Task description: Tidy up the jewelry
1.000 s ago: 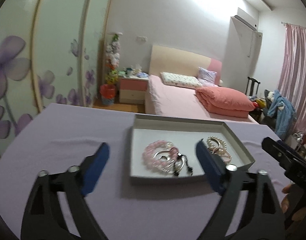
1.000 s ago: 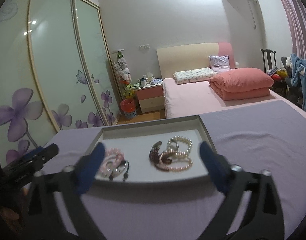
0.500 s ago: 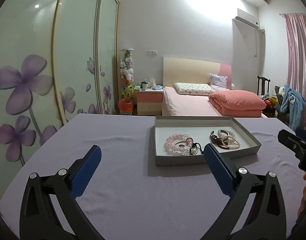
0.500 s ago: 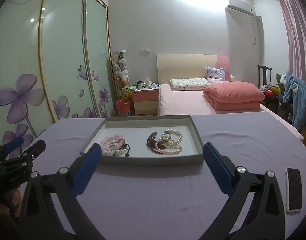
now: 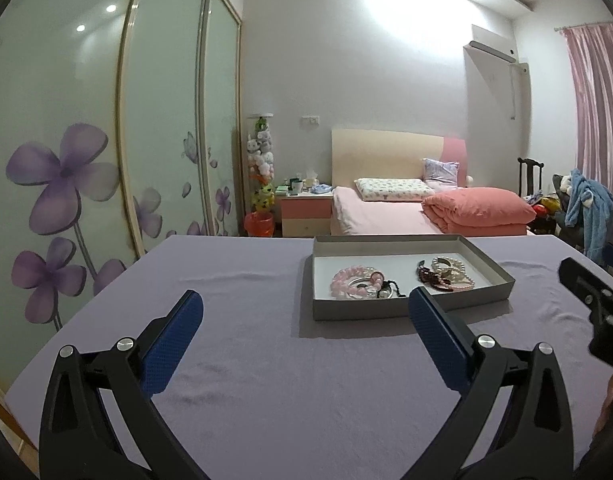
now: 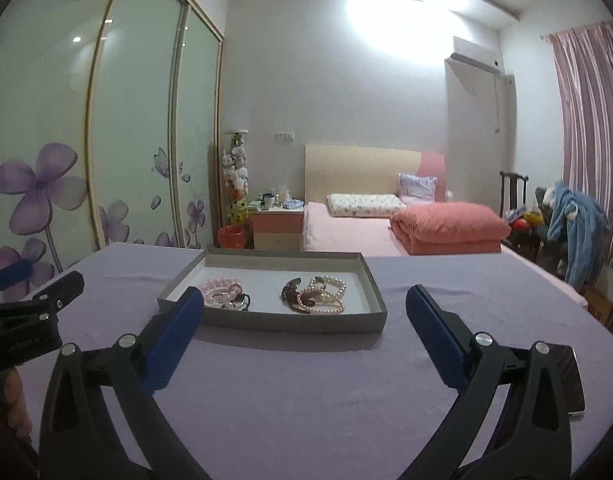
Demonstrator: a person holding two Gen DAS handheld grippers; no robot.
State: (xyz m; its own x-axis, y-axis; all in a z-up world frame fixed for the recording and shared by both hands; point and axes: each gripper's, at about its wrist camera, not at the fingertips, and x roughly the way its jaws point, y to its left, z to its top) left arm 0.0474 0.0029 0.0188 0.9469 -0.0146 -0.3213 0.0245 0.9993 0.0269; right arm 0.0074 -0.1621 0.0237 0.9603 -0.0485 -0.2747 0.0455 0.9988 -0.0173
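Purple tablecloth; gray tray; bracelets

Matt lilac cloth covers the surface — the tray looks like grey card, the beaded bracelets glossy.

In the right wrist view, a phone on the desk is half hidden behind the right gripper. The left gripper is cut off by the left edge. Inside the tray, the tangled bracelets are too small to tell apart or count.
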